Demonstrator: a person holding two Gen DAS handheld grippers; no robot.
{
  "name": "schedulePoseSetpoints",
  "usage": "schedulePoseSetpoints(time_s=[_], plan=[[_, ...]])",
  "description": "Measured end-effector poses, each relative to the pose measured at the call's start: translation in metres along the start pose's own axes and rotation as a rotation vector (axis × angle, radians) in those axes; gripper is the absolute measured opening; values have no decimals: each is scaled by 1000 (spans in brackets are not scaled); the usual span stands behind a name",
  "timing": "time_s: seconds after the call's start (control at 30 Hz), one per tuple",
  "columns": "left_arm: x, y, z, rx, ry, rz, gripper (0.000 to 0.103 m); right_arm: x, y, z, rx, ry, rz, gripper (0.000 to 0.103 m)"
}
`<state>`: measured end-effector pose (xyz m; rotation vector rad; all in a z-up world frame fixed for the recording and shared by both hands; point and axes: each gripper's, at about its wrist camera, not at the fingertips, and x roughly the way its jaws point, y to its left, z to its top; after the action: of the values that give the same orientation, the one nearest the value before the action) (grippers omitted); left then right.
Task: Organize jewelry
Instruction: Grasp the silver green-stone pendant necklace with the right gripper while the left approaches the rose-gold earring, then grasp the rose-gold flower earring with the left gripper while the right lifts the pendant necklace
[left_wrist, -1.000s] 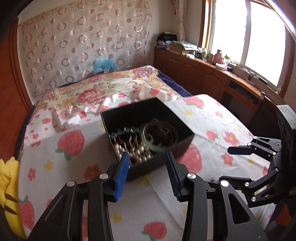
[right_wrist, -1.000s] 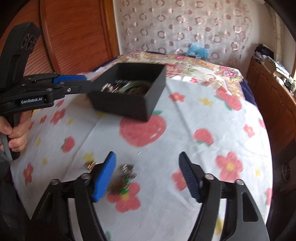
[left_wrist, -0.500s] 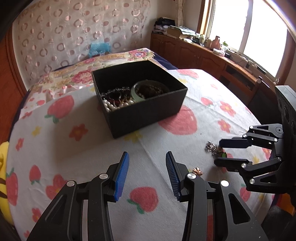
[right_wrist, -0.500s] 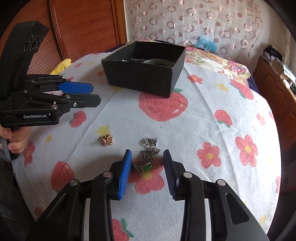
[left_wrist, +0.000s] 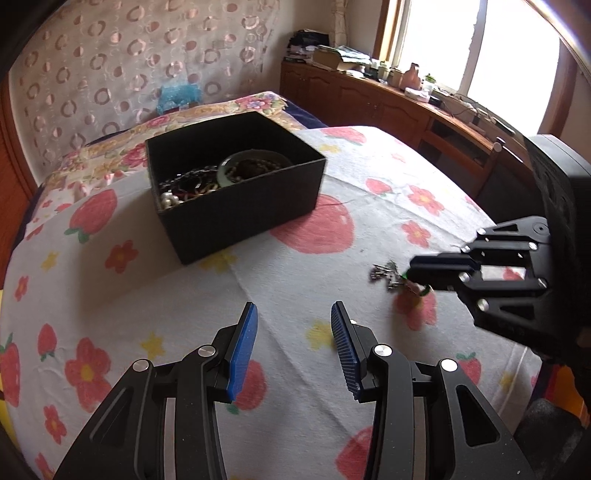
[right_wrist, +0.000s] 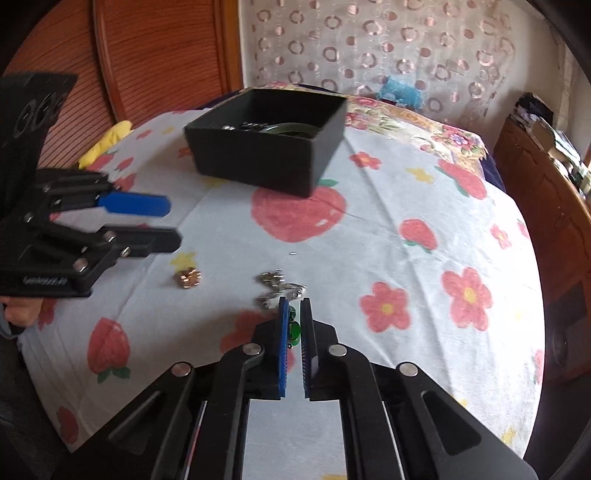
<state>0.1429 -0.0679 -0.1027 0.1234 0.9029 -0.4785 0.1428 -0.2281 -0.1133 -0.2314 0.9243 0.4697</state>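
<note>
A: Right hand-held gripper (right_wrist: 294, 325) status?
B: Blue pads (right_wrist: 283, 343) are pressed nearly together, pinching the green-stoned end of a silver chain piece (right_wrist: 280, 290). The green stone (right_wrist: 294, 326) is seen between the pads; the silver links trail out just ahead of the tips onto the strawberry-print cloth (right_wrist: 388, 206).

A: Lifted or resting?
B: Cannot be told. The links appear to touch the cloth.

A: Left hand-held gripper (left_wrist: 293, 345)?
B: Spread, nothing held between its pads. It is held above the cloth, well apart from the chain piece, which lies ahead and to its right.

A: Other loose items?
B: A small rose-gold flower piece (right_wrist: 187, 277) is seen ahead-left of the right hand-held gripper, near the left one's tips.

A: Box?
B: A black open box (left_wrist: 236, 184) is placed further ahead of both, well apart from the pinched piece. Pearls (left_wrist: 168, 199), dark beads and a pale green bangle (left_wrist: 255, 166) are seen inside it.

A: Surface?
B: Whether it is a counter or a bed cannot be told.
</note>
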Motion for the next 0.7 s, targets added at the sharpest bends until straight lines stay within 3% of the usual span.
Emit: schedulePoseSetpoints(time_s=[0.6,0.7], plan=[[15,-24,-7,49,34,-35,40,-10,-13,1,40,-50,-11,7],[16,-25,-7,61,28,-22,27,-10,-15,3,51,-61,-9,7]])
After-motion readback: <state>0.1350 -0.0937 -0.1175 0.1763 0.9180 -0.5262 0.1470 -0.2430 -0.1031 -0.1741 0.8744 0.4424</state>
